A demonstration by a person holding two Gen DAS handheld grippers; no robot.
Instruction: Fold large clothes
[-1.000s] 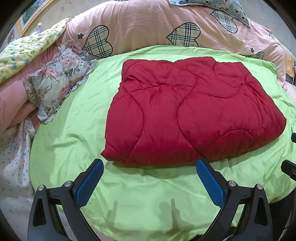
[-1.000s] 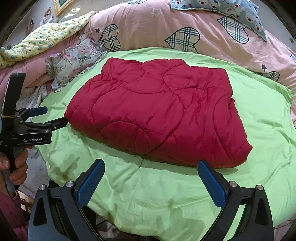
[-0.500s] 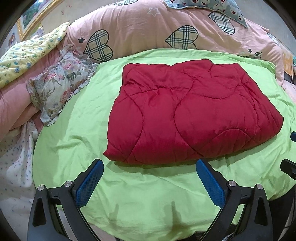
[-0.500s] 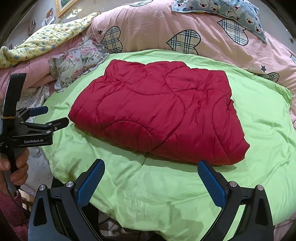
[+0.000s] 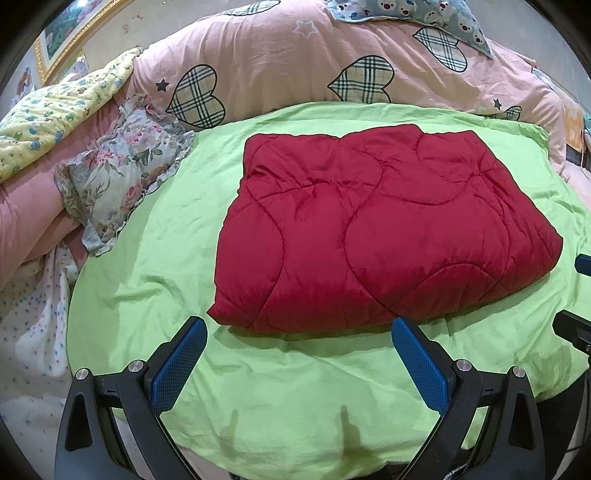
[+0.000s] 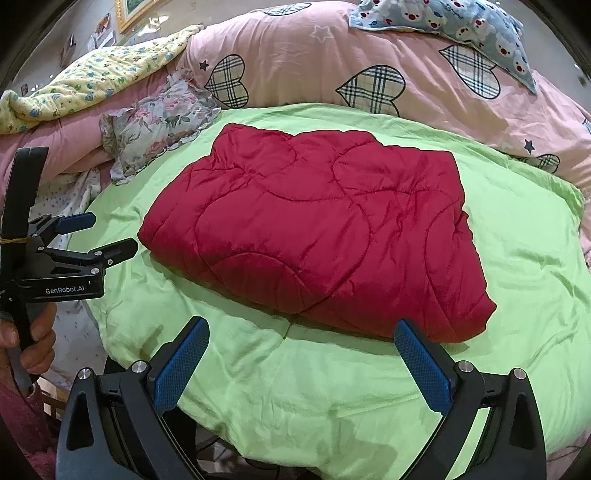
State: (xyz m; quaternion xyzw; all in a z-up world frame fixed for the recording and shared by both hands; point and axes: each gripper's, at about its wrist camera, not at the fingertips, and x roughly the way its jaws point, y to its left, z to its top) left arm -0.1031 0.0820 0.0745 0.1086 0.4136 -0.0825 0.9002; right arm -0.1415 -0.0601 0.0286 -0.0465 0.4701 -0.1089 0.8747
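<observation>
A red quilted blanket (image 5: 380,232) lies folded in a thick rectangle on a lime green sheet (image 5: 295,398); it also shows in the right wrist view (image 6: 317,232). My left gripper (image 5: 295,354) is open and empty, held above the green sheet just in front of the blanket's near edge. It also shows at the left of the right wrist view (image 6: 107,236), held in a hand. My right gripper (image 6: 299,358) is open and empty, in front of the blanket's near edge. Its fingertips (image 5: 576,325) show at the right edge of the left wrist view.
A pink duvet with plaid hearts (image 5: 332,55) is piled behind the green sheet. A floral pillow (image 5: 118,177) lies to the left, beside a yellow flowered quilt (image 5: 55,118). A blue bear-print pillow (image 6: 454,26) sits on top at the back.
Both grippers have drawn back a little toward me, so the blanket sits slightly farther off in both views. The blanket has not moved and both grippers stay open.
</observation>
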